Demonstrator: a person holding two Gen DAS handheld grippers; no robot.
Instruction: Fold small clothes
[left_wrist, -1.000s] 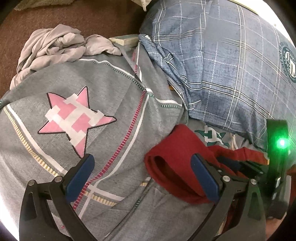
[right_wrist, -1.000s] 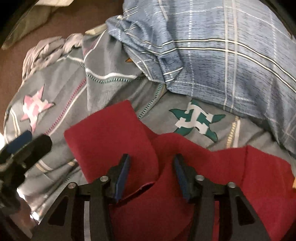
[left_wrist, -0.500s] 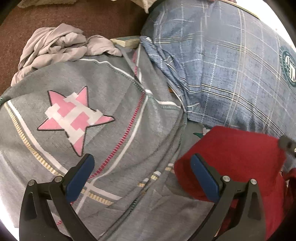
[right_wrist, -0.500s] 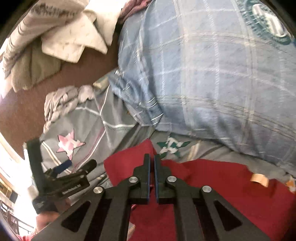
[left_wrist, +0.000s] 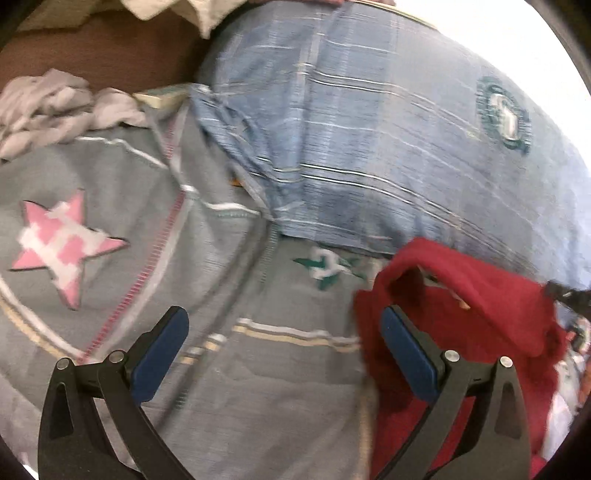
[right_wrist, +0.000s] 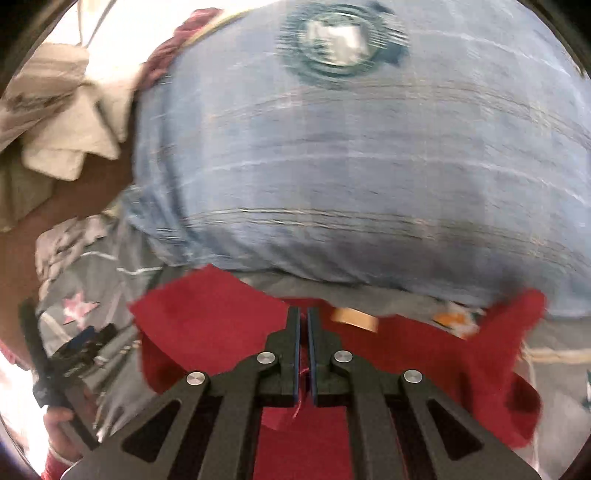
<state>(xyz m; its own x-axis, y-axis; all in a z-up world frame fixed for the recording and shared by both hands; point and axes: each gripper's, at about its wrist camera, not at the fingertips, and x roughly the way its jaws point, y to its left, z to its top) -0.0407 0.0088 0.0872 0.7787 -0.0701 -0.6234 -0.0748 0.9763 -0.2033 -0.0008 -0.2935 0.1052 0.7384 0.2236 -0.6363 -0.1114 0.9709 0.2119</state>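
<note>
A red garment (right_wrist: 207, 325) lies on a grey bedsheet (left_wrist: 236, 398) with star prints. My right gripper (right_wrist: 303, 321) is shut on a fold of the red garment and holds it lifted above the sheet. In the left wrist view the garment (left_wrist: 480, 317) hangs bunched at the right, behind my right finger. My left gripper (left_wrist: 284, 343) is open and empty over the grey sheet, to the left of the garment. The left gripper also shows small at the left of the right wrist view (right_wrist: 85, 343).
A large blue plaid pillow (left_wrist: 388, 140) lies just behind the garment. A crumpled light grey cloth (left_wrist: 55, 107) sits at the far left by a brown surface (left_wrist: 110, 55). White and beige cloths (right_wrist: 59, 122) lie further back.
My right gripper has lifted the red garment up and to the right, towards the pillow. The garment has left the space between my left fingers. Both views are motion-blurred.
</note>
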